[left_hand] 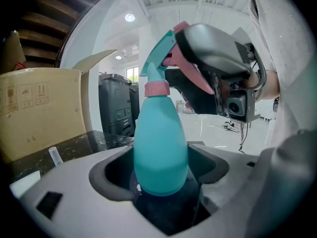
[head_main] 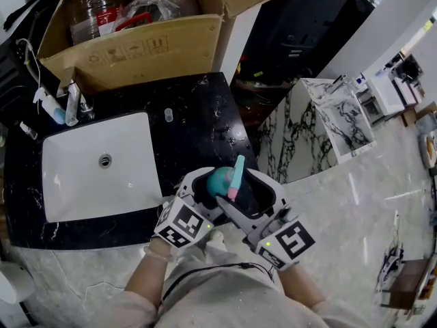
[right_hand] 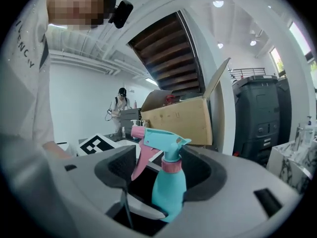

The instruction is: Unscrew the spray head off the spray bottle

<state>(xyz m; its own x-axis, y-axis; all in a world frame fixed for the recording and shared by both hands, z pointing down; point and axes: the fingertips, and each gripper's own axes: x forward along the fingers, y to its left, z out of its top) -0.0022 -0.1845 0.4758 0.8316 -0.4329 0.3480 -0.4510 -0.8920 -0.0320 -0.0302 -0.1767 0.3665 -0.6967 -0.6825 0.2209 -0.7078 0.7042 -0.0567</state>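
Left gripper view, centre: left gripper clamps spray bottle; right gripper closes on spray head, not collar, so your twist could slip.

Turquoise spray bottle between left claw pads. In right claw: turquoise spray head, pink trigger, pink collar. Both claws grey, pads black, cube markers black-and-white squares. Beyond claws: table black with white flecks and veins, cardboard box tan. Left of left claw: sink white.
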